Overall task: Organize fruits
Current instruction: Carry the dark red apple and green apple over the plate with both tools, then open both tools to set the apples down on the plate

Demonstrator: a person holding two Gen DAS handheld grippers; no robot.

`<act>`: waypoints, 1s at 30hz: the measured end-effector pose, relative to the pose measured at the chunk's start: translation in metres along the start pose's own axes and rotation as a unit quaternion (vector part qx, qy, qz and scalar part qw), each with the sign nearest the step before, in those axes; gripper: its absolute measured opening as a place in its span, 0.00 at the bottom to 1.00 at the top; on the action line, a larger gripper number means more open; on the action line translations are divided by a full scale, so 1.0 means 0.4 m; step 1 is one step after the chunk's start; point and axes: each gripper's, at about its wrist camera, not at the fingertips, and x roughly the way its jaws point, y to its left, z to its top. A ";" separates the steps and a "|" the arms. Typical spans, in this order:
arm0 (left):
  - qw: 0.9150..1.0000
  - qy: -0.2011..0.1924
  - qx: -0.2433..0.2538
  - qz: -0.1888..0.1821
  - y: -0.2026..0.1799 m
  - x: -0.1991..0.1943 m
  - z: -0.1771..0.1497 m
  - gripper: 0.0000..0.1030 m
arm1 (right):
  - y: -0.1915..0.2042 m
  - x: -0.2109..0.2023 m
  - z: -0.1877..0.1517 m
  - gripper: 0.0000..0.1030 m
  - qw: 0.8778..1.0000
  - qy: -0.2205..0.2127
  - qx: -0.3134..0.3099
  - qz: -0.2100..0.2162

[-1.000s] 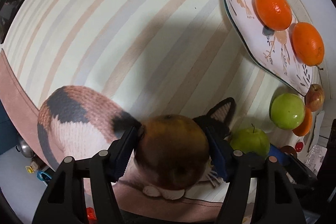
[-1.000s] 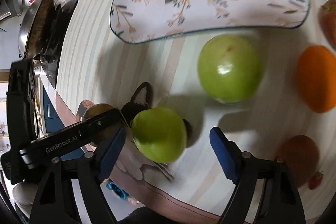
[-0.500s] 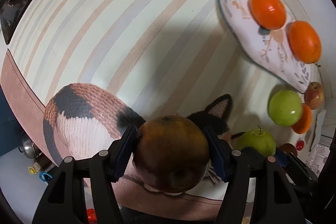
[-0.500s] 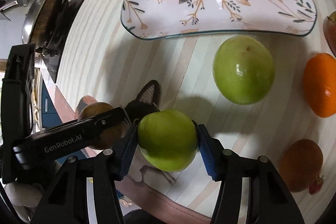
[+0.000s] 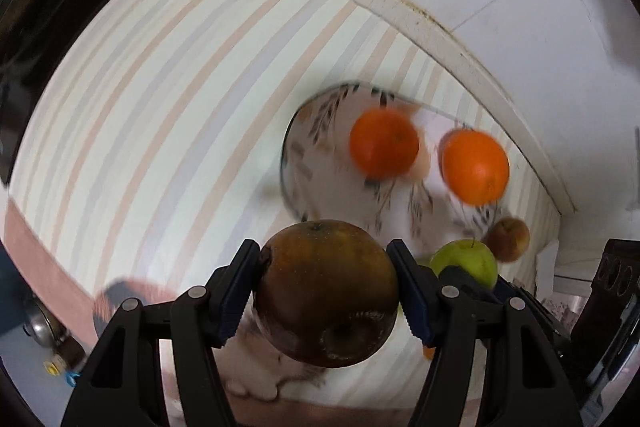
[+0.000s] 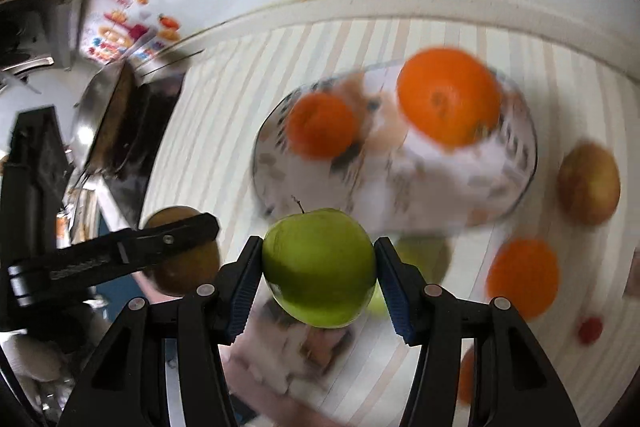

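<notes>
My left gripper (image 5: pixel 324 291) is shut on a brown apple (image 5: pixel 326 291) and holds it above the striped mat. My right gripper (image 6: pixel 318 267) is shut on a green apple (image 6: pixel 320 265), also lifted; it also shows in the left wrist view (image 5: pixel 468 261). The left gripper with the brown apple (image 6: pixel 180 271) shows at the left of the right wrist view. Ahead lies a floral plate (image 5: pixel 316 163) with two oranges (image 5: pixel 384 143) (image 5: pixel 474 167); the plate also shows in the right wrist view (image 6: pixel 420 187).
A red-yellow apple (image 6: pixel 588 183), an orange (image 6: pixel 522 277), a second green apple (image 6: pixel 424 255) and a small red fruit (image 6: pixel 590 331) lie on the mat right of the plate. A pan (image 6: pixel 104 123) sits at the left. A white wall borders the far side.
Both grippers have lifted their apples off the mat and tilted up toward the plate. The right gripper closed on the green apple a second ago.
</notes>
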 end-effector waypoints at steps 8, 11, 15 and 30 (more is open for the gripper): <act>0.998 0.052 0.009 0.023 -0.004 0.118 0.118 0.62 | -0.022 0.110 0.065 0.57 0.999 0.028 -0.014 -0.033; 0.998 0.062 0.008 0.030 -0.005 0.144 0.121 0.62 | -0.014 0.141 0.067 0.57 0.998 0.036 -0.021 -0.036; 0.996 0.075 0.006 0.036 -0.003 0.171 0.120 0.62 | -0.012 0.174 0.070 0.57 0.998 0.046 -0.025 -0.034; 0.998 0.038 0.016 0.044 -0.010 0.098 0.102 0.72 | -0.031 0.099 0.063 0.90 0.998 0.049 -0.015 -0.047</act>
